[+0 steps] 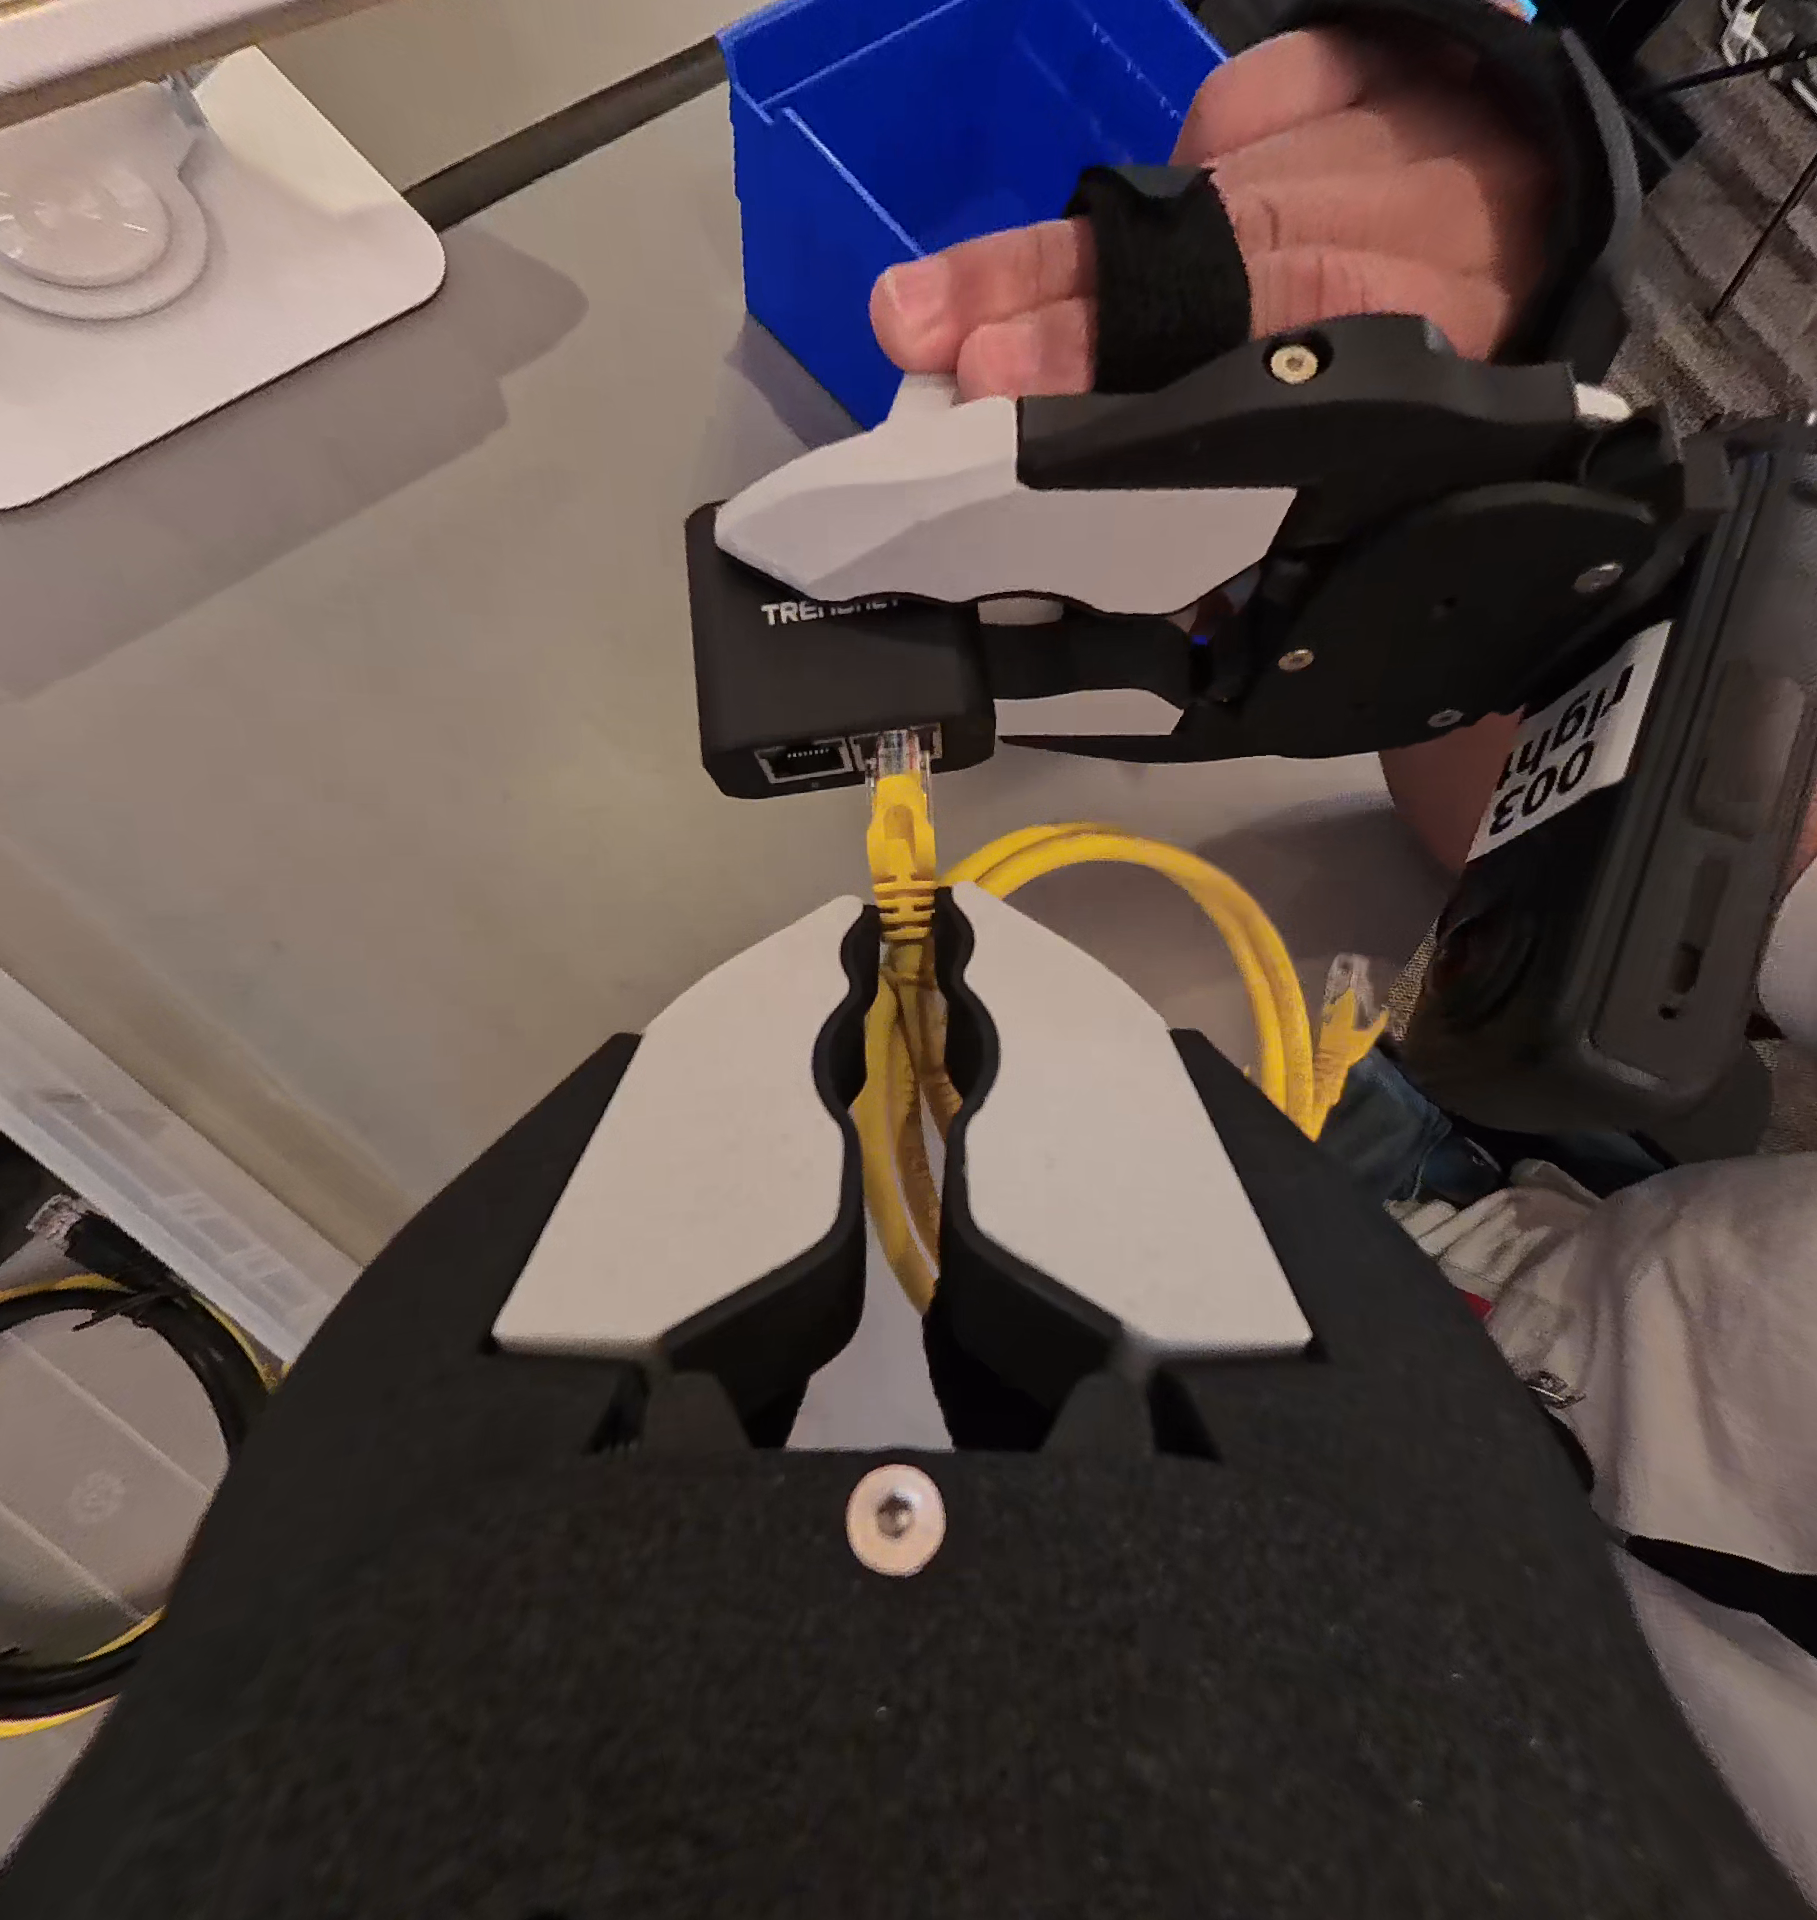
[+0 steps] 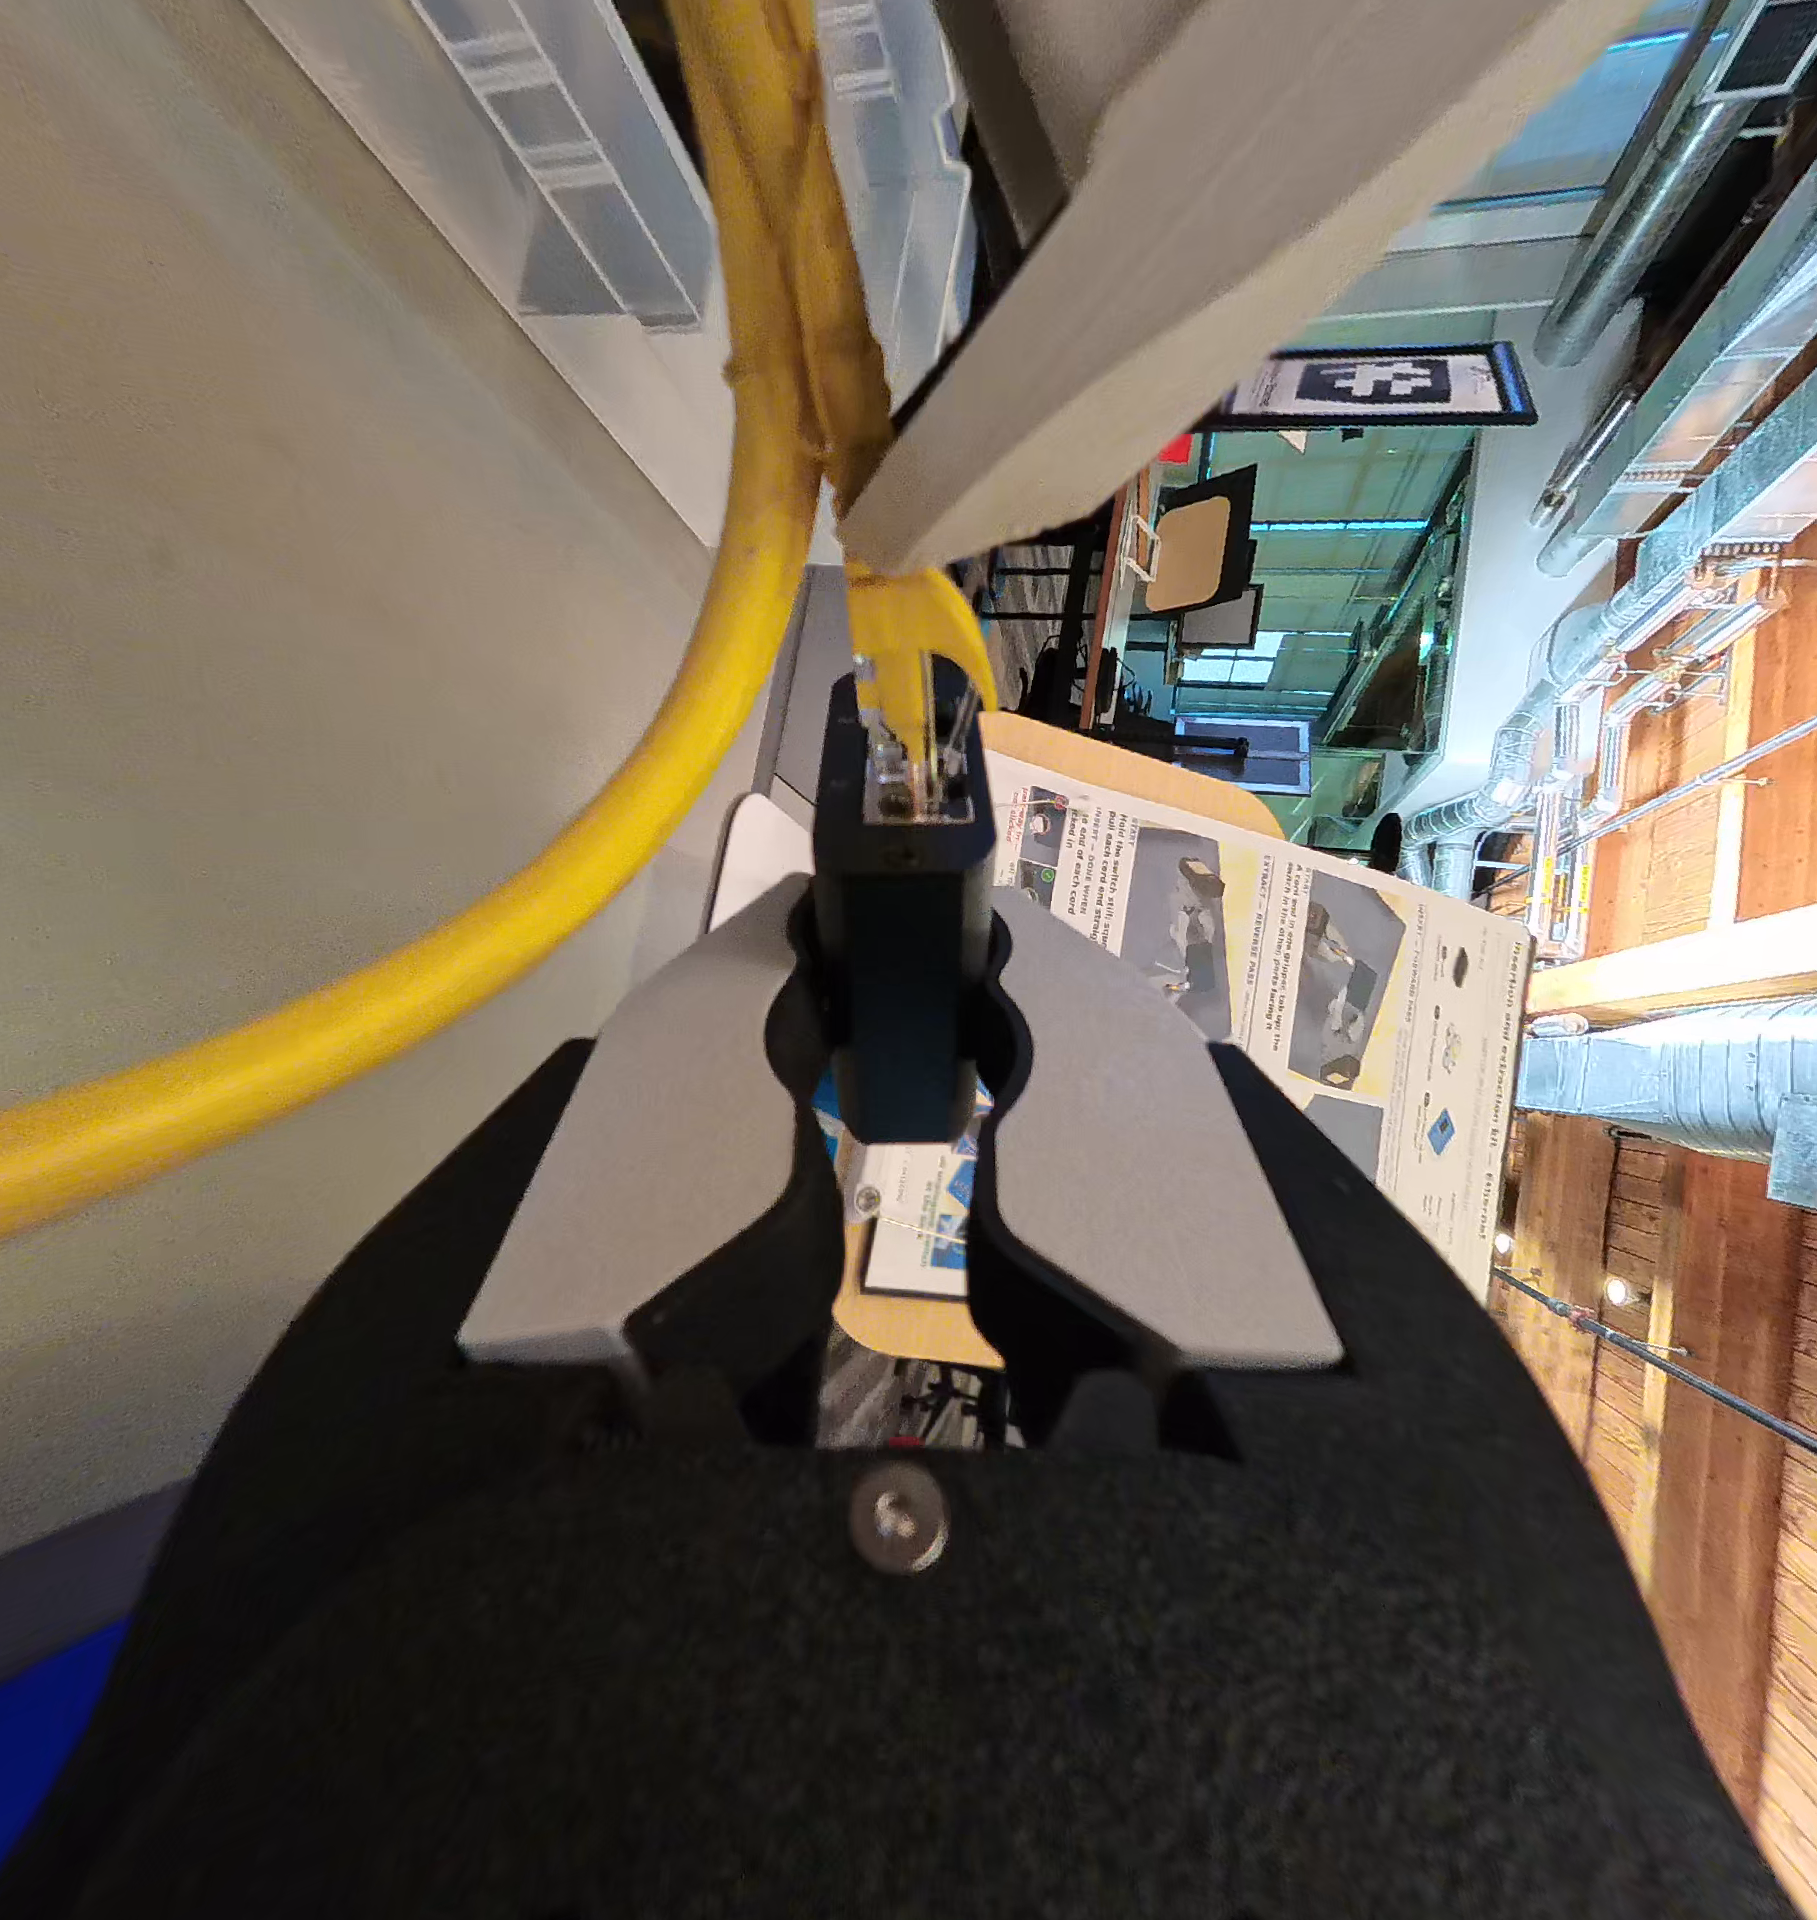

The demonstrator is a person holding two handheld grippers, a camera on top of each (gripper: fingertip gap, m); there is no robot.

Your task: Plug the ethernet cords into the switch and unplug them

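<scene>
Nearest in the left wrist view, the left gripper (image 1: pixel 906 920) is seen clamped on the ribbed boot of a yellow ethernet cord (image 1: pixel 901 831), its dark pads (image 1: pixel 958 940) pressed against the boot from both sides; bunched loops of the same cord are caught further back between the fingers, and the rest (image 1: pixel 1236 914) is trailed off to the right, above the bench (image 1: pixel 364 779). Just beyond the fingertips, the clear plug (image 1: pixel 899 753) is shown entered into the right-hand port of a small black switch (image 1: pixel 842 675), though part of the plug is left showing outside the port; the left-hand port (image 1: pixel 805 762) is empty.

The switch is held clear of the bench, at its near edge, by the right gripper (image 2: pixel 899 935), whose fingers are closed on the body from either side, ports turned toward the cord. Further back, a blue bin (image 1: pixel 883 156) stands at the far edge of the bench.

The step in hand is judged to be either the last of an insertion or the first of an extraction; which cannot be told. If seating is intended, a straight push along the port's axis is called for while the switch is held still. If removal is intended, the latch tab must be depressed before any pull.
</scene>
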